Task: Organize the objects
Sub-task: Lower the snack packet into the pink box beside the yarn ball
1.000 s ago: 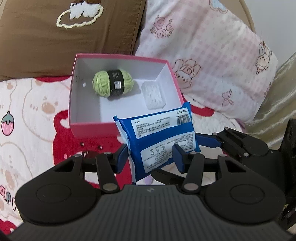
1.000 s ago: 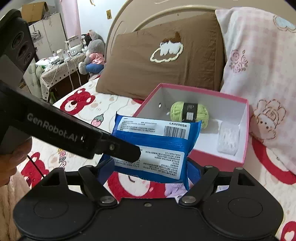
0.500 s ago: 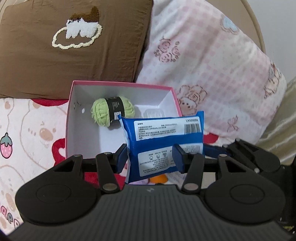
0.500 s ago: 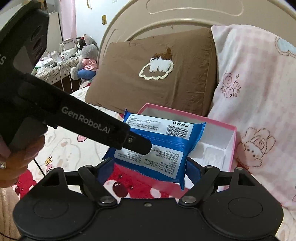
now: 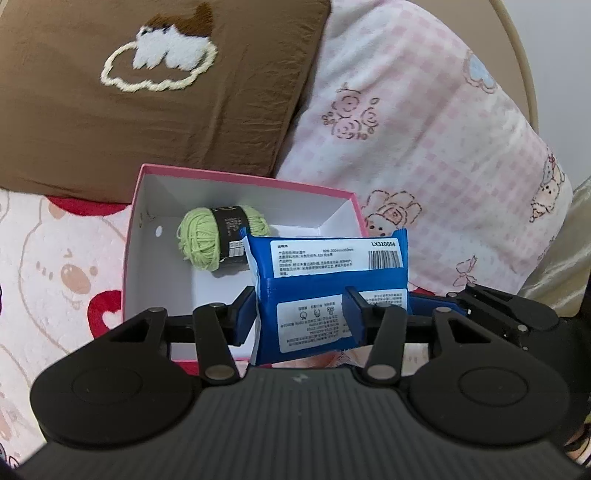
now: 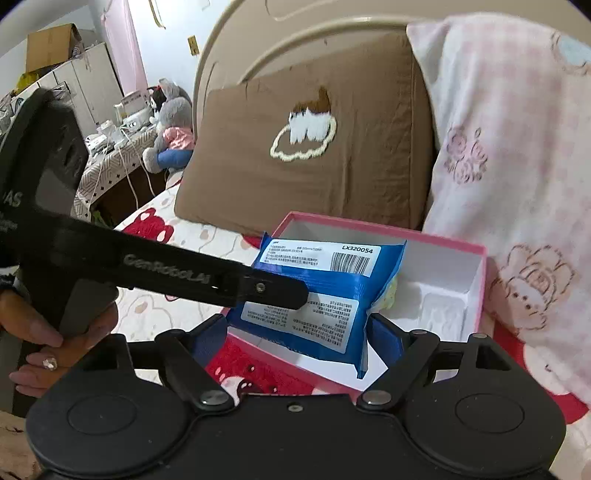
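A blue wipes packet (image 5: 332, 266) hangs over the open pink box (image 5: 236, 181), held from two sides. My left gripper (image 5: 299, 317) pinches the packet's lower left part, its jaws closing with the packet pressed between the pads. In the right wrist view my right gripper (image 6: 295, 332) spans the packet (image 6: 325, 291) across its width, both blue pads against its edges, over the box's (image 6: 388, 225) near rim. A green yarn ball (image 5: 207, 240) lies inside the box at the back left. A clear plastic tray (image 6: 443, 310) lies in the box's right part.
A brown pillow (image 5: 129, 122) and a pink checked pillow (image 5: 424, 147) stand right behind the box, against a beige headboard (image 6: 295, 33). The box rests on a cartoon-print bedspread (image 5: 55, 277). A person's hand (image 6: 44, 347) holds the left gripper's handle. A cluttered side table (image 6: 114, 147) stands far left.
Both grippers have carried the blue packet forward toward the pillows, from in front of the box to over its opening. The packet now hides the clear tray in the left wrist view.
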Motion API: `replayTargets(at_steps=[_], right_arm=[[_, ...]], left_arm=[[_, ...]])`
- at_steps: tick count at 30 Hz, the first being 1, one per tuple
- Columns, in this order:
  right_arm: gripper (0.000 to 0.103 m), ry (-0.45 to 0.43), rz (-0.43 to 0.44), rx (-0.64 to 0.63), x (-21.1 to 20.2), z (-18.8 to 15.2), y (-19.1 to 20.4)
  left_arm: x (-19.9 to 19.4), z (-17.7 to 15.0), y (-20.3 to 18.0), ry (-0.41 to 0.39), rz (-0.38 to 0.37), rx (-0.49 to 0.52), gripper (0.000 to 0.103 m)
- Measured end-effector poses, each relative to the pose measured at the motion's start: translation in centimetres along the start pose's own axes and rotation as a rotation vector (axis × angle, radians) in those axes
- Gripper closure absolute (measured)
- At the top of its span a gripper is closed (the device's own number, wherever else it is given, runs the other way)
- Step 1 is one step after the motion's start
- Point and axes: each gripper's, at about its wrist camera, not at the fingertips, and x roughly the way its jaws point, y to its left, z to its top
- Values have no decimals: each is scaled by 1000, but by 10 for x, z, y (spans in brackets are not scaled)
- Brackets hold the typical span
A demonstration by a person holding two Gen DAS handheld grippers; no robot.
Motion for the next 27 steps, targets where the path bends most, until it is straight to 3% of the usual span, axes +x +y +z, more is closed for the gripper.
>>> replayTargets(at_steps=[6, 14, 21, 27], right_arm=[[23, 11, 22, -19, 20, 1, -5], [53, 62, 4, 49, 57, -9, -23], [57, 100, -1, 149, 85, -24, -44], [57, 128, -6, 204, 111, -34, -56]], left_arm=[[10, -7, 25, -5, 8, -1, 61], [44, -14, 46, 13, 32, 17, 61], [78, -20, 67, 67, 53, -20, 61], [96, -23, 74, 77, 70, 6, 68]])
